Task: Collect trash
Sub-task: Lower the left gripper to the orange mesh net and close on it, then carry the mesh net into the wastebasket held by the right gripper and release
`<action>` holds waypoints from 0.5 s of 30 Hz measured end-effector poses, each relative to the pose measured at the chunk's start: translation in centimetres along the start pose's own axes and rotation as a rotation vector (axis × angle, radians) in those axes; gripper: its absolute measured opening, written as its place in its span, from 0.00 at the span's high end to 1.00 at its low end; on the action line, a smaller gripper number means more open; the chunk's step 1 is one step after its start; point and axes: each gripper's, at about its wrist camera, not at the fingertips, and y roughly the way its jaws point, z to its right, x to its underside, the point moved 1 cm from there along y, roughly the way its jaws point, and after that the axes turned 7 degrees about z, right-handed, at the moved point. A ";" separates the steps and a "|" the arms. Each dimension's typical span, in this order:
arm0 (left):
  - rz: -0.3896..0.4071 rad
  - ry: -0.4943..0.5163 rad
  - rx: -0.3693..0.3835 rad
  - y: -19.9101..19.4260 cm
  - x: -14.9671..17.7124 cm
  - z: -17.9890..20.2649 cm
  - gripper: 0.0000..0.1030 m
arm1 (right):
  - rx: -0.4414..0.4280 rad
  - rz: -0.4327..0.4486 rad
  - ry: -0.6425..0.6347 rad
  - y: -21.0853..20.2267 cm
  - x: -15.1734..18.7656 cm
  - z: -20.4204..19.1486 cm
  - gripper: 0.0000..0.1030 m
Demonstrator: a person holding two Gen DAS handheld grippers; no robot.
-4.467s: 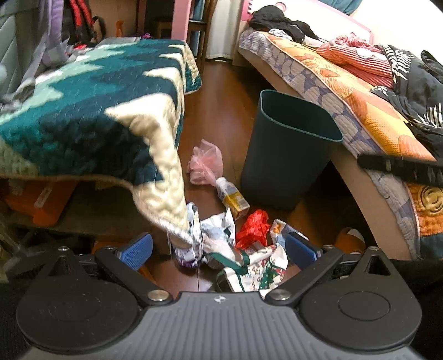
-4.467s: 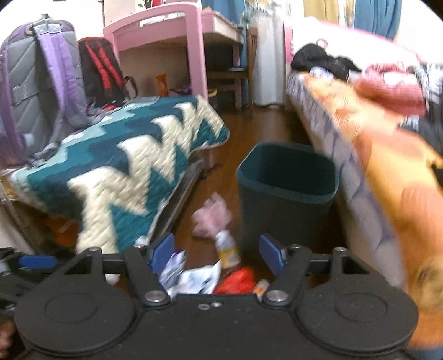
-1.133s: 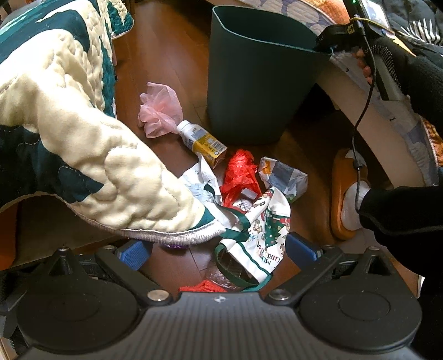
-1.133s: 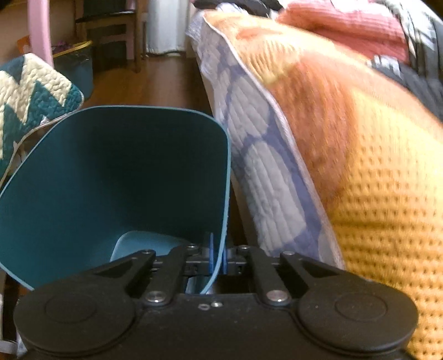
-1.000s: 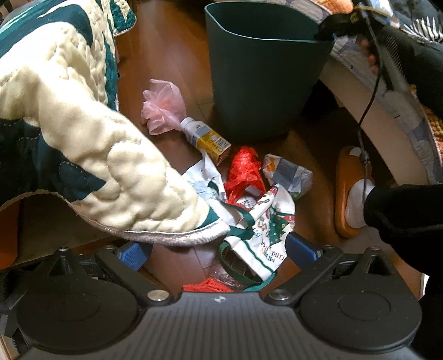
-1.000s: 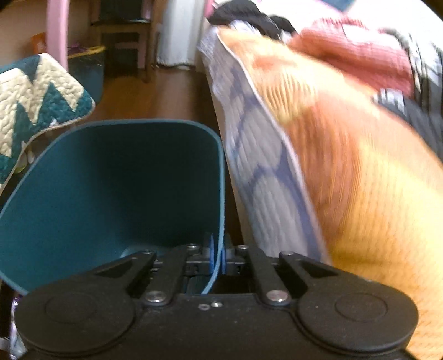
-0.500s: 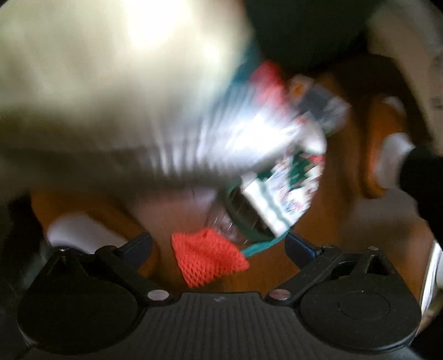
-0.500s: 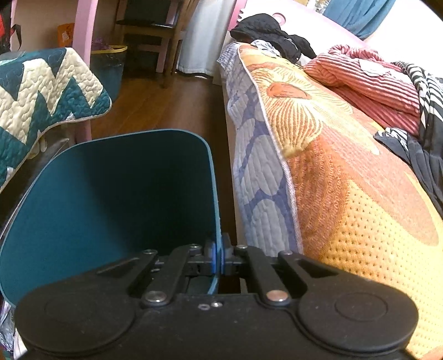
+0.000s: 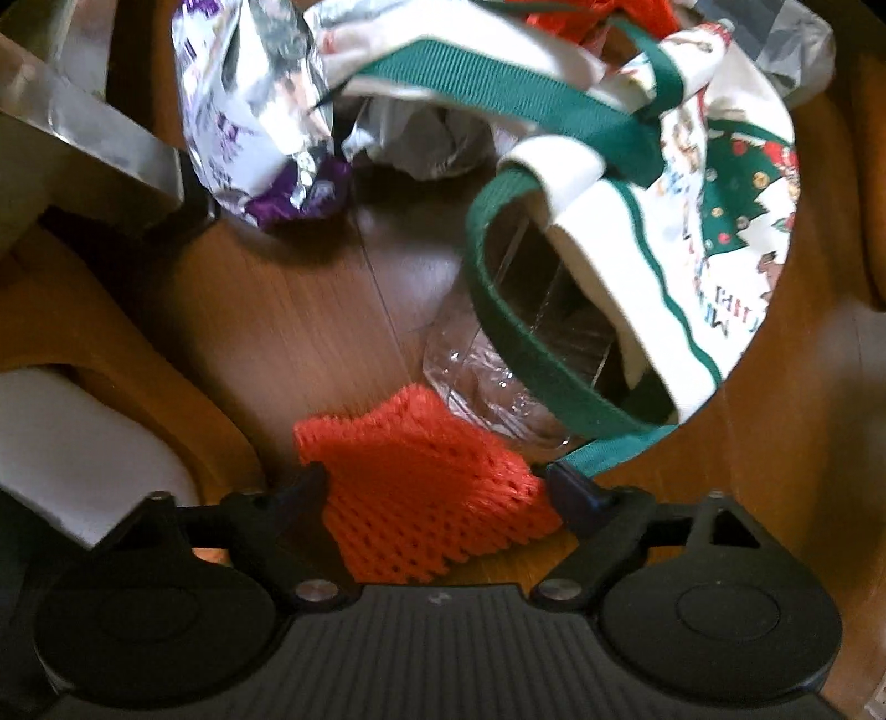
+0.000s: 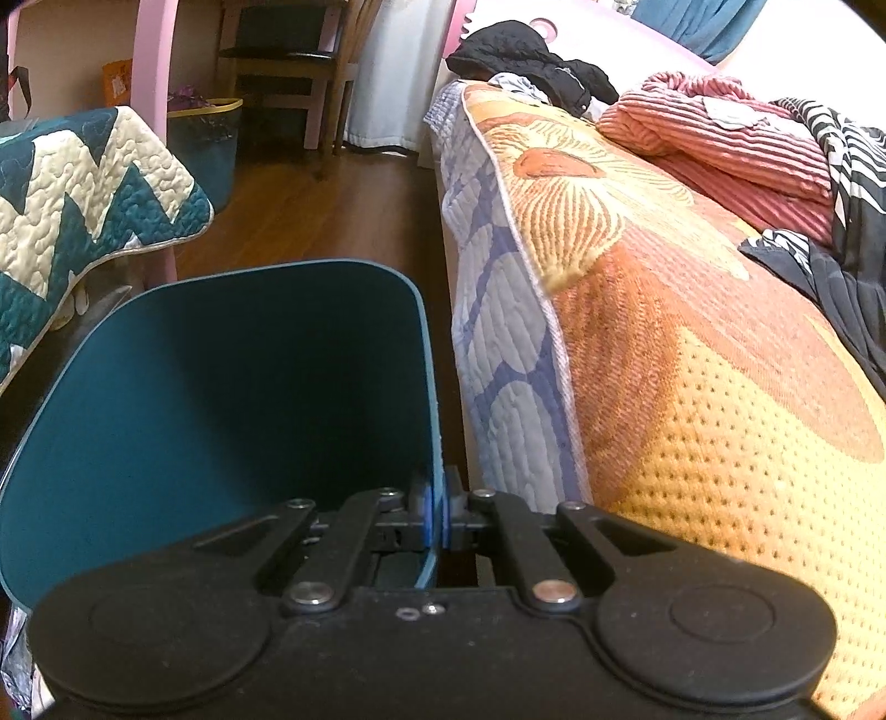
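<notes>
In the left wrist view, an orange foam fruit net [image 9: 426, 487] lies on the wooden floor between the fingers of my open left gripper [image 9: 443, 487], which sits low over it. Beyond it lie a clear plastic wrapper [image 9: 487, 387], a white and green Christmas tote bag [image 9: 692, 221], a silver and purple snack bag [image 9: 260, 111] and red plastic [image 9: 581, 16]. In the right wrist view, my right gripper [image 10: 437, 515] is shut on the rim of the dark teal trash bin [image 10: 221, 399], which looks empty as far as I can see.
A bed with an orange quilt [image 10: 692, 360] and piled clothes runs along the bin's right side. A teal and cream zigzag quilt [image 10: 83, 183] hangs at the left. A slipper [image 9: 83, 421] lies left of the foam net. A metal bed frame leg [image 9: 88, 160] stands behind it.
My left gripper has dropped down to the floor, under the quilt's edge, and its fingers now flank the orange foam net. The right gripper keeps its hold on the bin rim.
</notes>
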 end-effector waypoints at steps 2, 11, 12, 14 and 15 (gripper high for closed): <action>-0.012 -0.011 0.006 0.5 0.1 -0.2 0.37 | 0.002 -0.002 0.000 0.0 0.2 0.1 0.96; -0.016 -0.102 0.046 -1.4 0.3 -2.4 0.88 | 0.000 -0.002 -0.008 0.0 0.1 -0.1 0.96; -0.022 -0.105 0.049 -2.0 0.3 -2.5 0.88 | -0.002 -0.001 -0.008 0.0 0.1 -0.2 0.96; -0.022 -0.110 0.069 -4.1 0.3 -2.5 0.88 | -0.007 0.002 -0.010 0.0 0.0 -0.3 0.96; -0.014 -0.117 0.087 -5.1 0.2 -2.6 0.88 | -0.009 0.004 -0.011 0.0 -0.1 -0.4 0.96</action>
